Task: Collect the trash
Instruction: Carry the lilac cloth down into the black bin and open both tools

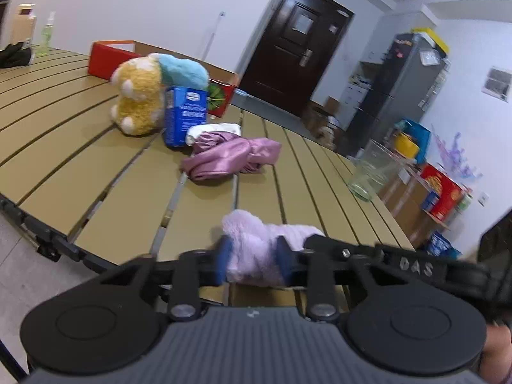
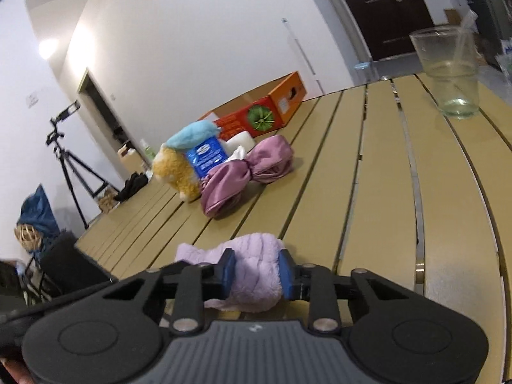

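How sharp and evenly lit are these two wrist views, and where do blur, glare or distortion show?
Left wrist view: fisheye bends the tan slatted table; the right edge by the grey fridge smears; the fluffy lilac cloth is soft.
Right wrist view: a bright glare patch sits on the white wall; the clear drinking glass looks hazy, the slats curve strongly.

black claw (image 1: pixel 256 260), blue pads (image 1: pixel 224 256), silver screws, ribbed grey housing

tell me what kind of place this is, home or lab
Most likely a lived-in home, perhaps an apartment: a fridge near the dark entry door, and a slatted table with a plush toy.
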Motion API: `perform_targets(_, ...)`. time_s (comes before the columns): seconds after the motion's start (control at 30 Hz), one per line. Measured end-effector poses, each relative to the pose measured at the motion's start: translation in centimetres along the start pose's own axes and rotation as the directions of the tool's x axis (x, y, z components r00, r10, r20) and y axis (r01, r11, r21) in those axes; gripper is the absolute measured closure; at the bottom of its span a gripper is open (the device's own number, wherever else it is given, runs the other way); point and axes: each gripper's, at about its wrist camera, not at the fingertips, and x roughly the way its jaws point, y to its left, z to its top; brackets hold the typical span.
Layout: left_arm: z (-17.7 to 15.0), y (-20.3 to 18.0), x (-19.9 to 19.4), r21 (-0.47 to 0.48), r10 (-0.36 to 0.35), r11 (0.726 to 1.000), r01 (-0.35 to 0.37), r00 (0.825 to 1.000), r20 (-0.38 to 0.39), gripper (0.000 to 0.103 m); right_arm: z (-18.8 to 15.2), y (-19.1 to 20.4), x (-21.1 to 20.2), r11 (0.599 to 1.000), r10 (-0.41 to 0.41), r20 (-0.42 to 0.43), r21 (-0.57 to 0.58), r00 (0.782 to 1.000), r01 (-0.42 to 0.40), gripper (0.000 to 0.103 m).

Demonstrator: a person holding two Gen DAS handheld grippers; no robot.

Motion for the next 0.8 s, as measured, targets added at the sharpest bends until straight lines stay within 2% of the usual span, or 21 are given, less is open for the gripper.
perform_targets(0.13,0.0,0.3,-0.5,0.004,-0.008,1.000,0.008,1.000,-0.007,0.086,0.0,1.1,-0.2,1.000,0.005,0.010,-0.028,1.000,-0.004,0.081)
perform_targets(0.3,0.1,2.0,-4.8,-0.008,-0.005,1.000,0.005,1.000,0.005,0.088,-1.2,4.6,-1.5,0.984,0.154,0.011,-0.095,0.988,-0.152,0.081)
perform_targets(0.47,-2.5,5.6,-9.7,-0.044,0.019,0.999,-0.019,1.000,-0.002,0.088,-5.2,8.6,-0.8,0.953,0.233,-0.093,-0.176,0.968,-0.247,0.081)
perform_targets(0.6,-5.3,8.7,-10.4,-0.081,0.076,0.993,-0.082,0.994,-0.075,0.088,-8.8,11.0,1.8,0.935,0.181,-0.214,-0.266,0.960,-0.236,0.081)
perform_targets(0.67,-6.2,9.9,-9.3,-0.086,0.121,0.987,-0.134,0.983,-0.137,0.088,-10.4,11.6,3.7,0.934,0.127,-0.270,-0.290,0.955,-0.207,0.081)
perform_targets(0.8,-7.4,11.9,-6.8,-0.123,0.174,0.970,-0.208,0.955,-0.240,0.087,-12.2,11.8,6.5,0.936,0.047,-0.325,-0.316,0.945,-0.155,0.081)
